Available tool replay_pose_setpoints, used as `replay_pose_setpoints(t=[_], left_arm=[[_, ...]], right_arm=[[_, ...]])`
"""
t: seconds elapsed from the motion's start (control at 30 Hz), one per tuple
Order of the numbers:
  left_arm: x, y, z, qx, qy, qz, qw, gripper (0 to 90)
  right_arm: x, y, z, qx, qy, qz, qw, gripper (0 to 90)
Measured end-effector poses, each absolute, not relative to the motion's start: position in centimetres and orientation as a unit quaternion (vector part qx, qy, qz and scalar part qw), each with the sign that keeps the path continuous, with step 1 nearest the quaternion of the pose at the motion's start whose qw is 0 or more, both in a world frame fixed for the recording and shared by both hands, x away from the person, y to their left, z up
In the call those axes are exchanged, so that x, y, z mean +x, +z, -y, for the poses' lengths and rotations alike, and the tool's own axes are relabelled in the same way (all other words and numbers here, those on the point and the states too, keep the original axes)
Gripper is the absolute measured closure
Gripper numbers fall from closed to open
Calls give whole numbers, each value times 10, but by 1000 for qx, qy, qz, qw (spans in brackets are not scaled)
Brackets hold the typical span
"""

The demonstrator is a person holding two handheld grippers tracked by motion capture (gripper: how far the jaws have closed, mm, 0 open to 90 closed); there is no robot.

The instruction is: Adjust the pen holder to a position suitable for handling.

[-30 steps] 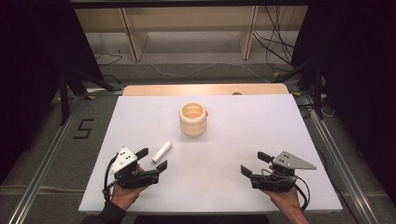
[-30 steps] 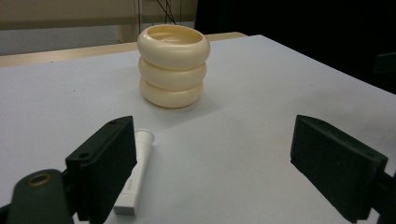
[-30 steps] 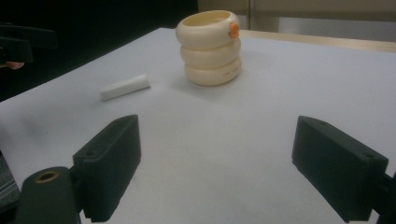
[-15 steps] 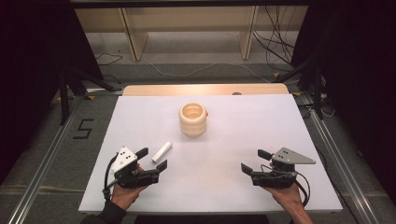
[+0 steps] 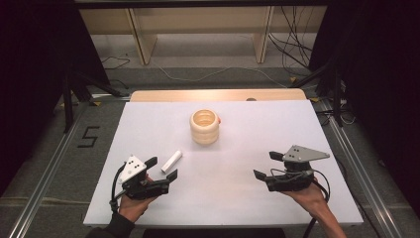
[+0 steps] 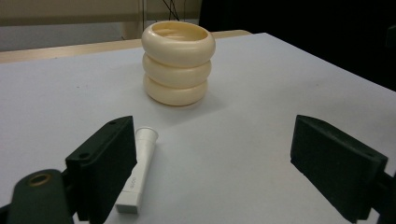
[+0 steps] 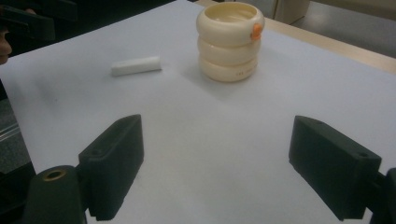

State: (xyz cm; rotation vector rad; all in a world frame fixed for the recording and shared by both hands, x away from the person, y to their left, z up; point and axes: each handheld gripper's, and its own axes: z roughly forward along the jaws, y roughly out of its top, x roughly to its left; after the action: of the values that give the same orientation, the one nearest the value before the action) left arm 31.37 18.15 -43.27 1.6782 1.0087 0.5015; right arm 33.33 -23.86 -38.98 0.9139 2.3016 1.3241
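While both of my hands rest low on the white table top (image 5: pixel 247 198), near the bottom edge of the high view, each one holds its tool with the jaws spread wide and nothing between them. My left gripper (image 5: pixel 162 168) sits at the lower left of that frame, and the small white plastic tube with a flared end (image 5: pixel 172 161) lies flat on the table just beside its far jaw; I cannot tell whether the two touch. Seen along my left gripper (image 6: pixel 233 163), that tube (image 6: pixel 139 170) runs close by the inner face of the left-hand jaw, at the lower left of the frame, flared end pointing away from me. My right gripper (image 5: pixel 265 165) is at the lower right of the high view, well apart from the tube, with bare table in front of it (image 7: pixel 217 163). Upright in the middle of the high frame, beyond both tools, stands the cream-coloured ribbed cup shaped like three stacked rings (image 5: pixel 204 127). Its mouth is open upward, and the little of the inside I can see looks empty, though the bottom is hidden from me. From my right gripper view a small orange knob (image 7: pixel 256 31) shows on the cup's top ring.
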Motion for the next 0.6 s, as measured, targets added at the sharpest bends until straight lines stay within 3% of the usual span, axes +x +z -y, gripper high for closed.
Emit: replay_pose_setpoints(t=[0.6], left_arm=[[314,-432,-182,701,211,-423,534,136]], right_arm=[[371,-358,205,285,432,-843,146,187]])
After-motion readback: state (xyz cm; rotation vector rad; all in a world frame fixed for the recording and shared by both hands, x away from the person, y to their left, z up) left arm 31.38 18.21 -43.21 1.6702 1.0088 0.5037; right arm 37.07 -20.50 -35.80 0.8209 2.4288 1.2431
